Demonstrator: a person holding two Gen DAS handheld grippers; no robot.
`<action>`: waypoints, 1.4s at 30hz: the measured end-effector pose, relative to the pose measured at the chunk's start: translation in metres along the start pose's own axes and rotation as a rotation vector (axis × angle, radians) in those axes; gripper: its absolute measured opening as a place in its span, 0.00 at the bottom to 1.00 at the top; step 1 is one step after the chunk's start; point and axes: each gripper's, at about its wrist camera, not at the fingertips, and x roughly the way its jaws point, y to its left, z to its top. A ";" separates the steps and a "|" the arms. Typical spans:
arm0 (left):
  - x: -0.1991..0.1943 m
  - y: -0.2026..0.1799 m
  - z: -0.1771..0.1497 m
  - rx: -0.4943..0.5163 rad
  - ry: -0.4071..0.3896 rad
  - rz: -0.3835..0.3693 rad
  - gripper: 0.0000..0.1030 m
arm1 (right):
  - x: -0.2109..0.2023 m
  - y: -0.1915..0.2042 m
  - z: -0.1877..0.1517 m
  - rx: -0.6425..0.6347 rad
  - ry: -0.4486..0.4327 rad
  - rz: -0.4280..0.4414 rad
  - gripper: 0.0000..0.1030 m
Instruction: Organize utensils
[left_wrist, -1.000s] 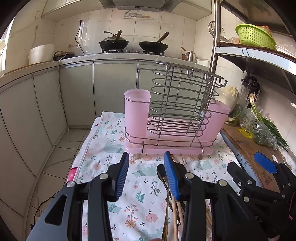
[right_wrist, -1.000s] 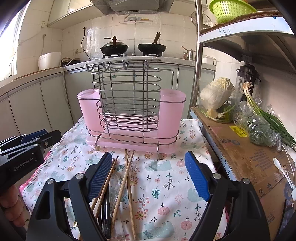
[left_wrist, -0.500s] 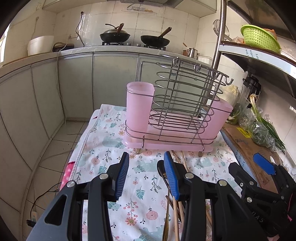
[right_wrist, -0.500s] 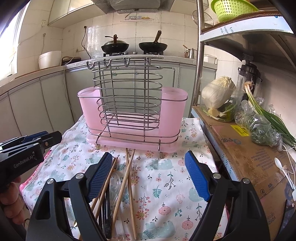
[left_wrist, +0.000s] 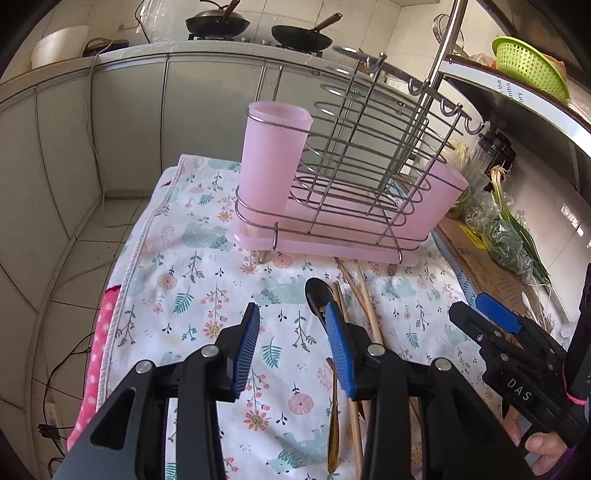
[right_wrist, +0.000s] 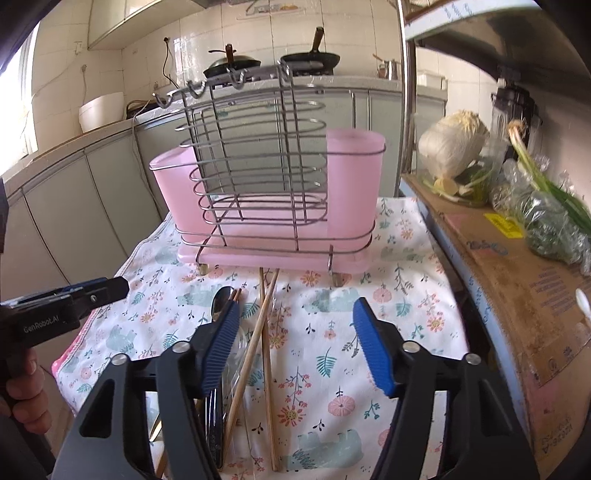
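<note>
A person stands at a small table draped in a floral cloth (right_wrist: 332, 354), a two-finger gripper in each hand. The left gripper (left_wrist: 291, 350) hangs above the cloth with its blue pads apart and nothing between them; its jaws have just been closing. The right gripper (right_wrist: 295, 343) hovers likewise, jaws parted over bare cloth and a wooden chopstick, gripping nothing, and they too have just been closing. The utensils lie loose on the cloth at the near edge: a dark spoon (left_wrist: 318, 295) sits just beside the left gripper's right pad, at about one o'clock from it, with wooden chopsticks (right_wrist: 266, 332) fanned alongside, their tips reaching toward the rack. At twelve o'clock from both grippers stands the wire utensil rack (right_wrist: 258, 166) on its pink tray (right_wrist: 273, 254), a pink plastic cup (left_wrist: 271, 158) slotted upright at one end and a second pink cup (right_wrist: 352, 184) at the other. At three o'clock of the table, a cabbage (right_wrist: 452, 146) and bagged green onions (right_wrist: 546, 214) rest on a flattened cardboard box (right_wrist: 517, 280). Two woks (left_wrist: 218, 24) sit on the stove behind.
</note>
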 end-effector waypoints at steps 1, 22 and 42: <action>0.004 0.001 0.000 -0.005 0.021 -0.011 0.28 | 0.003 -0.002 0.000 0.011 0.012 0.011 0.53; 0.116 -0.049 0.025 0.079 0.298 -0.076 0.15 | 0.058 -0.046 -0.006 0.164 0.203 0.170 0.26; 0.092 -0.009 0.037 -0.026 0.223 -0.100 0.04 | 0.094 -0.015 0.012 0.170 0.291 0.301 0.26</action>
